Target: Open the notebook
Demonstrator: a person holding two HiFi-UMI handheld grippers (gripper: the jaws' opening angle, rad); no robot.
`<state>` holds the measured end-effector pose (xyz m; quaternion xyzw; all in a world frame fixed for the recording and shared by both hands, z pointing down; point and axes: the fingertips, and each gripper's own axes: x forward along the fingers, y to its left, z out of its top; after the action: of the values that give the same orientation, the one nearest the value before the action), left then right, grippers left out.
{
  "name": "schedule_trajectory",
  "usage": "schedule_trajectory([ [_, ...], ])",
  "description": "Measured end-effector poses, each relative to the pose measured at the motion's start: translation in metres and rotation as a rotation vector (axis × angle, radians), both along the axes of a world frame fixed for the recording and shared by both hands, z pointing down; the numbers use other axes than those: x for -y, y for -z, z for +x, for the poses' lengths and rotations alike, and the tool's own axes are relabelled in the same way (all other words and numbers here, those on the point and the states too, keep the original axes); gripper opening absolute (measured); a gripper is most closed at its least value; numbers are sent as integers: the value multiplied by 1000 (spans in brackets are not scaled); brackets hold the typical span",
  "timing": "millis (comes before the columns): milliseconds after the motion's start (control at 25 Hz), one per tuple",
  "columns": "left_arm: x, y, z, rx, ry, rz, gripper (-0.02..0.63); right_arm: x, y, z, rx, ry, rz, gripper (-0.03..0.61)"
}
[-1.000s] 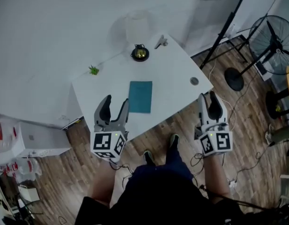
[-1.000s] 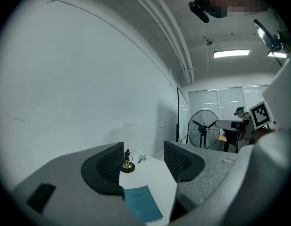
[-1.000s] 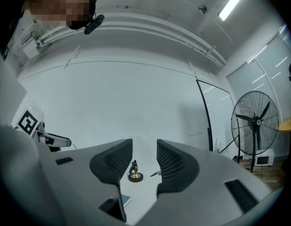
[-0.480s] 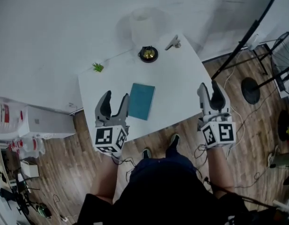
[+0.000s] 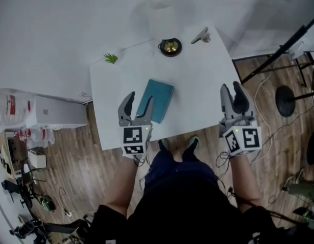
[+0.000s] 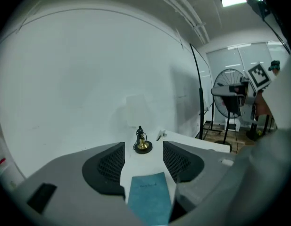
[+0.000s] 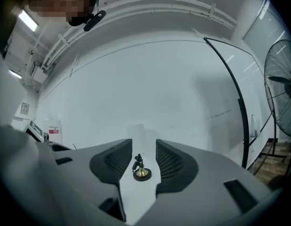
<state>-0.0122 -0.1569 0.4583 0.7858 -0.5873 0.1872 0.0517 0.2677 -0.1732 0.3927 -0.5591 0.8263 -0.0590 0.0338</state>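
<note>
The notebook lies closed and flat on the counter; the open state is not present. The left hand-held gripper hovers at its near edge, jaws apart and empty. The right hand-held gripper is likewise apart and empty.

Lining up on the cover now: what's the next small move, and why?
Probably ease the left gripper forward and down toward the notebook: the jaws stand open and empty, and the book lies closed and flat just ahead of them.
</note>
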Motion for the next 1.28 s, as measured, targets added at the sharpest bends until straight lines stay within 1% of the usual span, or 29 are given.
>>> schedule_trajectory([
  [120, 9, -38, 7, 71, -9, -43, 245, 14, -9, -1, 0, 1, -10, 156],
  [200, 11, -70, 13, 121, -28, -88, 236, 20, -17, 0, 7, -9, -23, 155],
  [320, 7, -121, 25, 179, -86, -177, 218, 22, -32, 0, 4, -18, -50, 147],
  [440, 2, -171, 41, 204, -161, -277, 204, 25, -44, 2, 4, -22, -83, 147],
  [520, -1, -203, 45, 226, -184, -347, 193, 28, -51, 4, 15, -24, -102, 146],
  [600, -3, -229, 45, 267, -178, -399, 190, 31, -57, 6, 20, -27, -114, 144],
  [720, -6, -257, 44, 329, -149, -449, 190, 35, -63, 11, 28, -33, -128, 144],
  [840, -9, -272, 43, 391, -125, -468, 187, 37, -64, 12, 26, -30, -130, 141],
  [960, -10, -284, 42, 459, -132, -480, 173, 39, -66, 14, 24, -28, -132, 140],
  [1040, -10, -286, 40, 467, -131, -485, 158, 39, -68, 16, 24, -28, -137, 137],
  [1120, -10, -287, 41, 456, -130, -493, 150, 39, -68, 17, 24, -26, -139, 132],
  [1240, -11, -288, 42, 413, -118, -512, 127, 38, -67, 14, 26, -15, -134, 123],
  [1280, -11, -287, 42, 391, -112, -520, 121, 37, -65, 12, 27, -10, -129, 110],
])
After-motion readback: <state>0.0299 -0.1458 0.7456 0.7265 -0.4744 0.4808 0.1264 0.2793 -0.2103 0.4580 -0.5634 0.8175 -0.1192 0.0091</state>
